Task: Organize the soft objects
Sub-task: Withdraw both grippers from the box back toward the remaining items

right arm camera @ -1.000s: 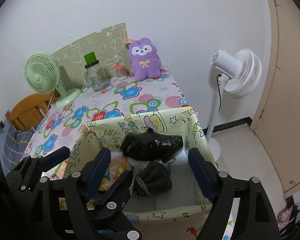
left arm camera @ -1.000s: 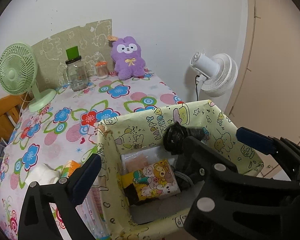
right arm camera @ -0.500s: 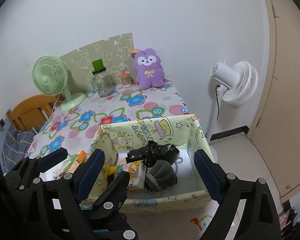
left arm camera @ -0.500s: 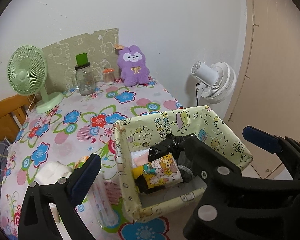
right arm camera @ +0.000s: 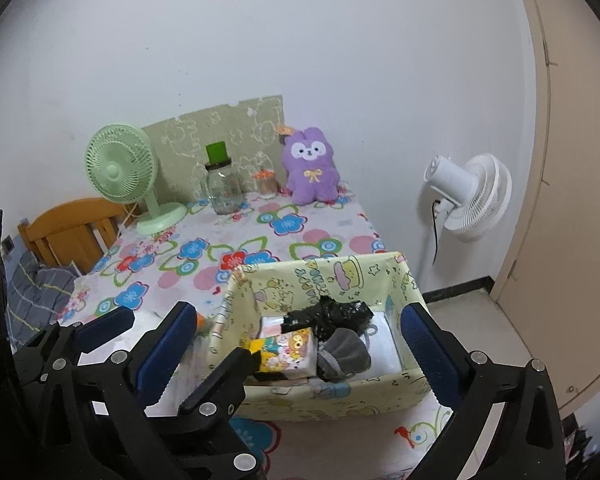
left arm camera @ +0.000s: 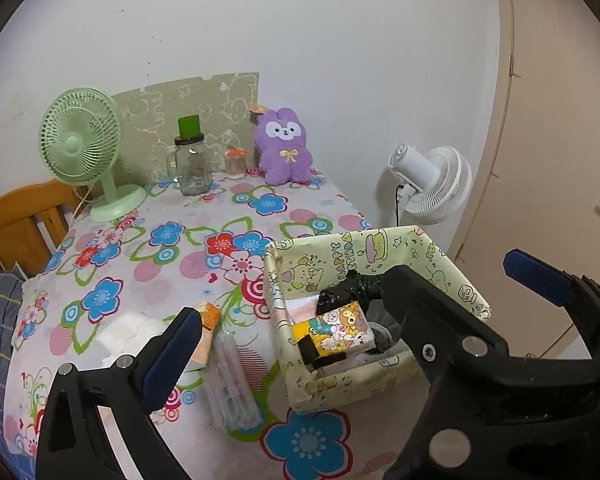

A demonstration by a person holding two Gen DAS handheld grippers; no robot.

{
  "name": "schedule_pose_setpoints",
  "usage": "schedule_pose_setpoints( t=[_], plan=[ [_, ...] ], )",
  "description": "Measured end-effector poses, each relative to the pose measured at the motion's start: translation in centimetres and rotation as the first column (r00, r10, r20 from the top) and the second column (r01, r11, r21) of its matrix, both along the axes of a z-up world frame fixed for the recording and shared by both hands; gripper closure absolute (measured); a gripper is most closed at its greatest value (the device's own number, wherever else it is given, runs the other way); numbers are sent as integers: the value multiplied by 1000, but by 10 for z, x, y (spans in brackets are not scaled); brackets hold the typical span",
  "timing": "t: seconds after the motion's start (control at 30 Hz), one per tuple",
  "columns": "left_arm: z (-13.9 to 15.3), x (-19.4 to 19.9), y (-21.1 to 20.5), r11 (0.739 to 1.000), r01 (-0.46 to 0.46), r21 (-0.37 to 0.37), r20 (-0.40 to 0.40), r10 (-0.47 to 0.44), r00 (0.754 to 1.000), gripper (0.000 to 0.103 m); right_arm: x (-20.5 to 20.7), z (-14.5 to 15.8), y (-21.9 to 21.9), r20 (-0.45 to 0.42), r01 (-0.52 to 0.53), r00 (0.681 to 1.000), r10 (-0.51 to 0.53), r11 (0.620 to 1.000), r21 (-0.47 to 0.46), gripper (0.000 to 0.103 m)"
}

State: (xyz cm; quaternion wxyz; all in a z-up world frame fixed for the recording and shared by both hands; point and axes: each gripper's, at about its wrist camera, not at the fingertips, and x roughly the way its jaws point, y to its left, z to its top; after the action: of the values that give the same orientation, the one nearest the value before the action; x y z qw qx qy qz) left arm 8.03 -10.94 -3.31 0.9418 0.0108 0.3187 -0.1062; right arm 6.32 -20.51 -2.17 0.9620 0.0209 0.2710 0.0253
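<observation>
Soft items sit in the patterned box (right arm camera: 324, 396) at the near right corner of the surface (right arm camera: 260, 240): crumpled black plastic bag (right arm camera: 328, 314) toward the back, grey knit piece (right arm camera: 346, 354) beside a cartoon-print tissue pack (right arm camera: 286, 350). Judged light, limp and compressible; the bag looks slick and would likely slip from a shallow pinch, so take a bunched fold near its middle. The tissue pack should hold shape if gripped across its short sides. Outside the box, to its left, a white soft wad (left arm camera: 136, 328), an orange-topped pack (left arm camera: 208, 320) and a clear wrapped bundle (left arm camera: 232, 384) lie unsorted. Right claw (right arm camera: 296, 356): jaws have just been opening, now wide, nothing between them. Left claw (left arm camera: 356, 308): spread wide, empty. Purple plush (right arm camera: 310, 172) sits at the far edge against the wall.
</observation>
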Motion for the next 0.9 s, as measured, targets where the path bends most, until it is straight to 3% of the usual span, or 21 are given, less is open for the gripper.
schedule_pose_setpoints(
  t=[0.5, 0.7, 0.9],
  plan=[
    [8, -31, 36, 999, -47, 21, 61, 46, 997, 0, -28, 9, 41, 49, -18, 999, 22, 997, -68, 0],
    [6, -38, 50, 997, -62, 37, 74, 59, 996, 0, -32, 6, 56, 29, -41, 999, 44, 997, -70, 0],
    [1, -42, 63, 996, -76, 46, 69, 73, 995, 0, -38, 1, 69, 76, -37, 996, 43, 996, -79, 0]
  ],
)
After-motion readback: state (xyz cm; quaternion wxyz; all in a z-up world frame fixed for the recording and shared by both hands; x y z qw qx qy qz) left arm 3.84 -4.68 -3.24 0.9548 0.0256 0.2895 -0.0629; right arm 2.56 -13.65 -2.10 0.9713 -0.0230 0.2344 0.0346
